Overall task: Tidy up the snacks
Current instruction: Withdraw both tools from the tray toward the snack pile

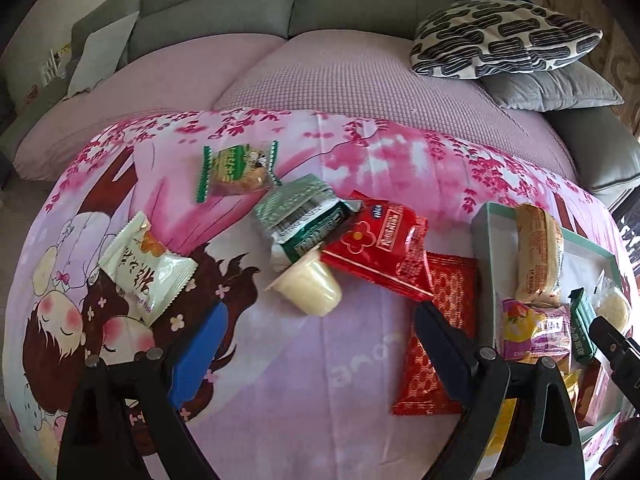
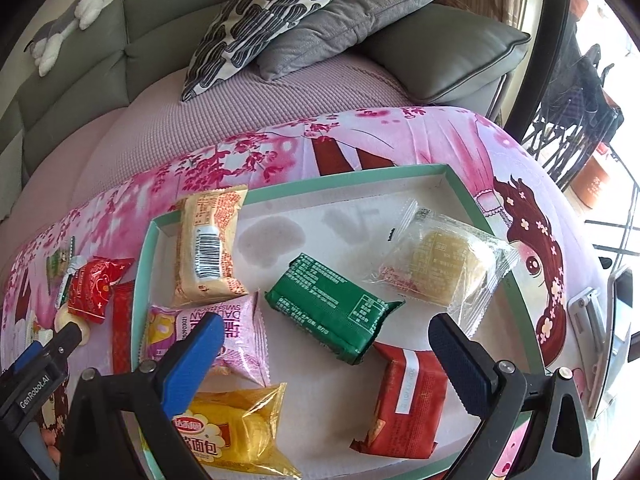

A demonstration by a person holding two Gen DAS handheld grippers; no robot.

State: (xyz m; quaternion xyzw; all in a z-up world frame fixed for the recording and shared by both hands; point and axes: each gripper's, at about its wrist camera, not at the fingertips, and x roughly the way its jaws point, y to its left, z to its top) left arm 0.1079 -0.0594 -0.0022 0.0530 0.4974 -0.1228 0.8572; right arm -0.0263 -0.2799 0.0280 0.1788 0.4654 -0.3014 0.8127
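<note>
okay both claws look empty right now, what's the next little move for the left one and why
Probably ease the left claw forward and close on the pudding cup. It lies on its side right ahead between the open jaws, outside the tray where other snacks already sit. The red packet touches it, so go slowly.

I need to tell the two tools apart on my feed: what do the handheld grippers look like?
They look alike. The left gripper and right gripper each have a black plastic frame with silver pivot pins, and two jaws faced with blue ribbed pads. In the right wrist view, the left gripper's side carries white "GenRobot.AI" lettering. No cables, sleeves or hands are visible.
</note>
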